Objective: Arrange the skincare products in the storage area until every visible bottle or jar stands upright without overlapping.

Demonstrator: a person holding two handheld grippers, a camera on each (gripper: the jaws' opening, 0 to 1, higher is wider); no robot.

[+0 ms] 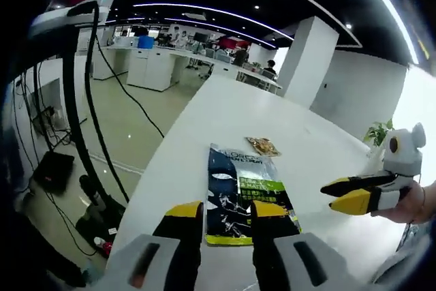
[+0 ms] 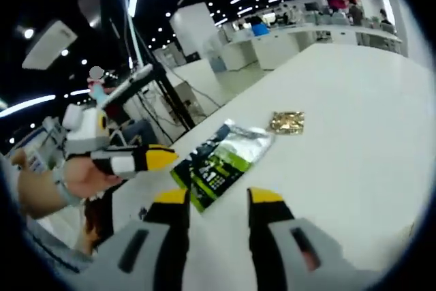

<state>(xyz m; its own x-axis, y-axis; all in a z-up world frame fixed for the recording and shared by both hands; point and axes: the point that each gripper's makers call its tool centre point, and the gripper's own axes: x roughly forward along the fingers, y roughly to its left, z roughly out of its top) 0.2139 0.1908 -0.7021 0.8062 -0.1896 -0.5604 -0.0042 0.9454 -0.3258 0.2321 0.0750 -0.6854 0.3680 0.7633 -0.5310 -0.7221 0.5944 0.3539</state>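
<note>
The left gripper [image 1: 227,217] hovers with jaws parted and empty above the near end of a dark L'Oreal sachet [image 1: 246,195], lying flat on the white table [image 1: 225,110], long axis running away from it. The right gripper [image 2: 218,202], likewise open and empty, hangs just short of the sachet. A small gold packet [image 1: 263,146] lies just beyond its far end.

The table [image 1: 225,110] looks smooth, matt white. On it lies a glossy foil-like sachet [image 1: 246,195], dark with green print and a crinkled silvery sheen, and farther off a small shiny gold packet [image 1: 263,146]. The floor [image 1: 129,120] is polished and reflective.
</note>
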